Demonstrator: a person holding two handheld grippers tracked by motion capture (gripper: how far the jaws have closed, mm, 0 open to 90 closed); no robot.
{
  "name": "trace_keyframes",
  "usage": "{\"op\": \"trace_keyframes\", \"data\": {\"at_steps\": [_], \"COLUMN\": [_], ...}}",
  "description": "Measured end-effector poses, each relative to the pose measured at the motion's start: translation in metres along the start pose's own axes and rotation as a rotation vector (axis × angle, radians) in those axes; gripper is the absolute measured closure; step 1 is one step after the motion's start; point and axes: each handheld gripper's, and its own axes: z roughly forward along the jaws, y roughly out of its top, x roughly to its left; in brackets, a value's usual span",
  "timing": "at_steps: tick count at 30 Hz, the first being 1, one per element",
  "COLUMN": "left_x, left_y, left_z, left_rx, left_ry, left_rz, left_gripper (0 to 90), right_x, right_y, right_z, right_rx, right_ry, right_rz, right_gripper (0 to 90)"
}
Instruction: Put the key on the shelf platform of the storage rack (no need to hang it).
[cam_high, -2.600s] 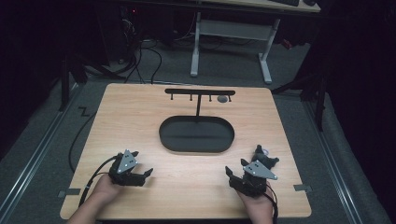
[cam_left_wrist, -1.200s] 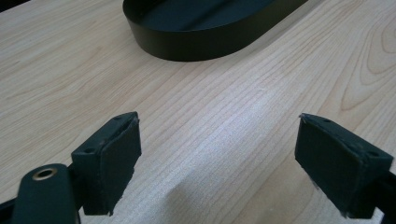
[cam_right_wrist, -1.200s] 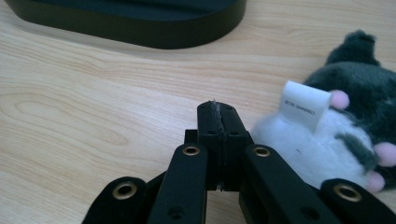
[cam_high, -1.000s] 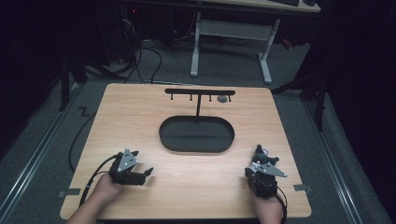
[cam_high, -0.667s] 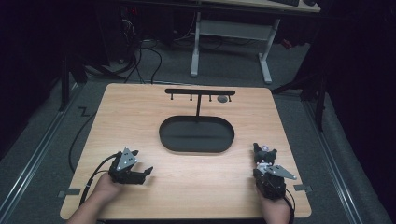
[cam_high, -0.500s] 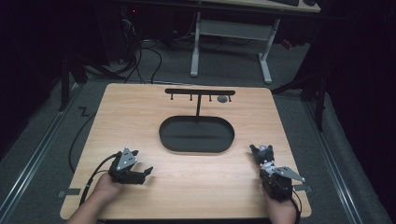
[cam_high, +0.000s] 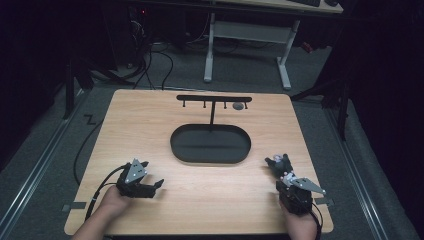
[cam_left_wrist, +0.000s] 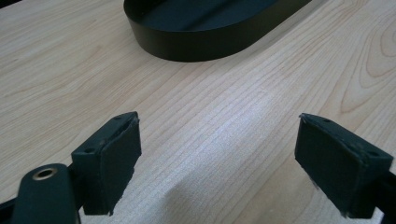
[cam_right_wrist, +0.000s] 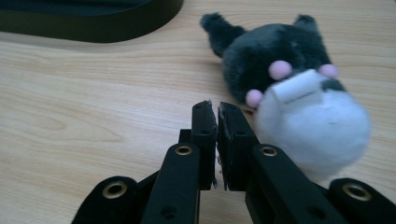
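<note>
A small grey and white plush toy (cam_high: 278, 163) (cam_right_wrist: 289, 79) with pink spots and a white tag lies on the wooden table (cam_high: 150, 130), right of the black oval tray (cam_high: 210, 157). My right gripper (cam_high: 284, 174) (cam_right_wrist: 217, 112) points at it from the near side. Its jaws have just been opening and stand only a slit apart, beside the toy's white end. I cannot tell whether anything sits in that slit. My left gripper (cam_high: 154, 184) (cam_left_wrist: 217, 158) rests at the near left, open over bare wood, aimed toward the tray (cam_left_wrist: 196, 44).
A black T-shaped stand (cam_high: 214, 98) with small hooks rises behind the tray, with a small grey piece (cam_high: 238, 105) at its right end. The tray wall (cam_right_wrist: 93, 28) lies left of the toy. Cables and desk legs (cam_high: 282, 60) stand on the floor beyond the table.
The right hand has slid right toward the table's edge and turned, so its gripper now points up and left. The plush toy at its tip moved with it. The left gripper kept still.
</note>
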Motion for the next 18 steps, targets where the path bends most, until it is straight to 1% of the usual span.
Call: {"op": "trace_keyframes", "data": {"at_steps": [2, 4, 6, 9, 12, 13, 15, 18], "left_x": [0.000, 0.000, -0.001, -0.001, 0.000, 0.000, 0.000, 0.000], "left_y": [0.000, -0.001, -0.001, -0.001, -0.001, -0.001, 0.000, 0.000], "left_z": [-0.001, -0.001, -0.002, -0.002, -0.001, -0.001, -0.001, -0.001], "left_rx": [0.000, -0.003, -0.001, -0.001, -0.006, -0.005, -0.002, -0.001], "left_ry": [0.001, 0.003, 0.006, 0.006, -0.001, -0.002, -0.005, -0.009], "left_rz": [0.002, 0.005, 0.011, 0.012, 0.003, 0.001, 0.001, 0.007], "left_gripper": [15.4, 15.4, 15.4, 15.4, 15.4, 15.4, 15.4, 15.4], "right_x": [0.006, 0.007, 0.013, 0.016, 0.019, 0.022, 0.024, 0.030], "right_y": [0.003, 0.004, 0.006, 0.007, 0.008, 0.008, 0.008, 0.009], "right_z": [0.001, 0.001, 0.001, 0.001, 0.003, 0.005, 0.006, 0.010], "right_rx": [0.003, 0.009, 0.010, 0.019, 0.040, 0.059, 0.070, 0.104], "right_ry": [0.008, 0.012, 0.014, 0.012, 0.014, 0.014, 0.012, -0.003], "right_rz": [-0.030, -0.033, -0.064, -0.071, -0.080, -0.087, -0.088, -0.123], "right_gripper": [83.7, 83.1, 80.3, 78.5, 75.5, 73.3, 71.8, 69.1]}}
